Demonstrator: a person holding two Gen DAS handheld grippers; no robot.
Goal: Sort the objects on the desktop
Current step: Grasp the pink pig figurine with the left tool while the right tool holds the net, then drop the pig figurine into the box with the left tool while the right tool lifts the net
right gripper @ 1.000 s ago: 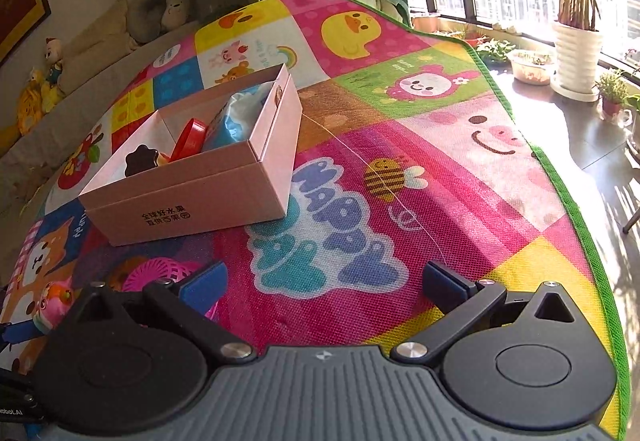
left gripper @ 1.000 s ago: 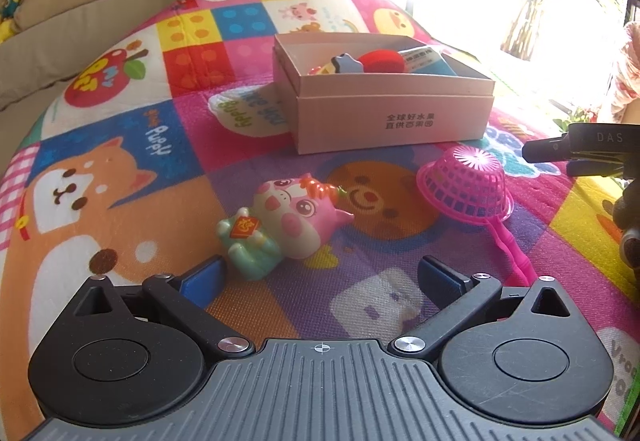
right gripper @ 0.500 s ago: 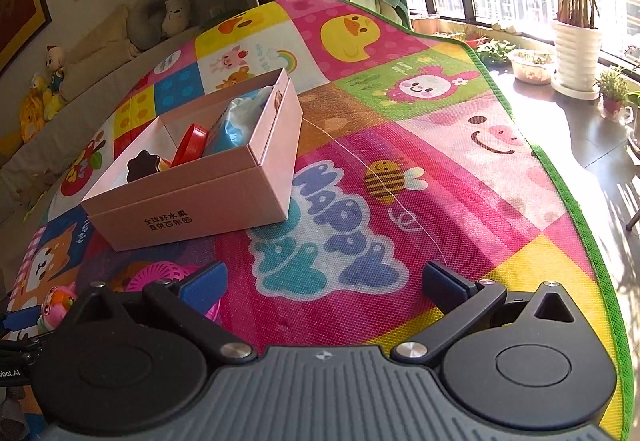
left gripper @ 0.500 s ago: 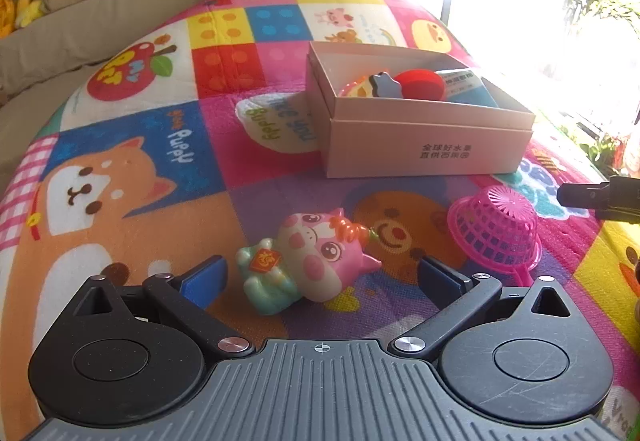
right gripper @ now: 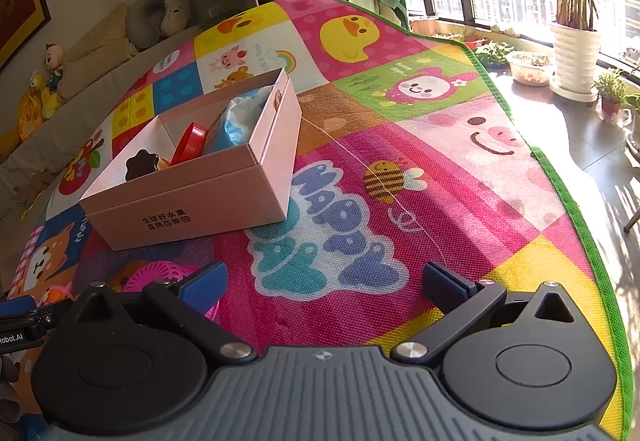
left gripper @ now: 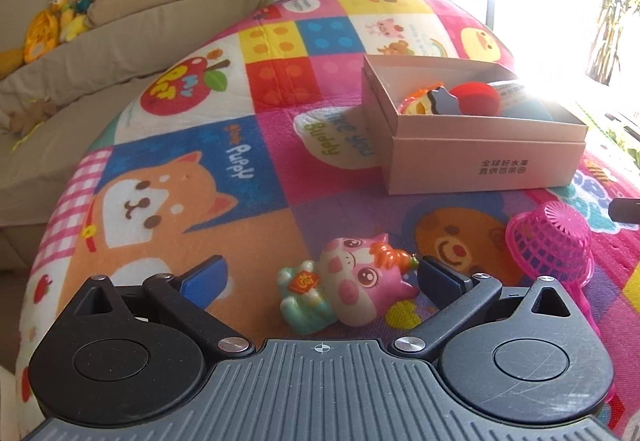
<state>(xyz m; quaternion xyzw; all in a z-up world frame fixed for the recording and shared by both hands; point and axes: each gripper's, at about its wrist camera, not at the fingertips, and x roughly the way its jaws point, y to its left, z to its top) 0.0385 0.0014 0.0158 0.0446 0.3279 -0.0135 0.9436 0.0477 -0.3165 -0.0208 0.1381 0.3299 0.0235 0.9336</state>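
A pink and green pig toy (left gripper: 344, 281) lies on the colourful play mat between the fingers of my open left gripper (left gripper: 320, 277), nearer the right finger. A pink mesh basket scoop (left gripper: 550, 241) lies upside down to its right; it also shows in the right wrist view (right gripper: 160, 275). A pale pink cardboard box (left gripper: 480, 161) stands behind, holding a red disc (left gripper: 476, 95), a dark star piece and a blue packet. My right gripper (right gripper: 322, 281) is open and empty above the mat, right of the box (right gripper: 192, 201).
A beige sofa with plush toys (left gripper: 72, 13) runs along the mat's left and far side. The mat's green edge (right gripper: 568, 197) borders a sunlit floor with potted plants (right gripper: 574, 53) at the right.
My left gripper has moved left and closer to the mat, so the pig toy now sits between its fingers. The right gripper has barely moved.
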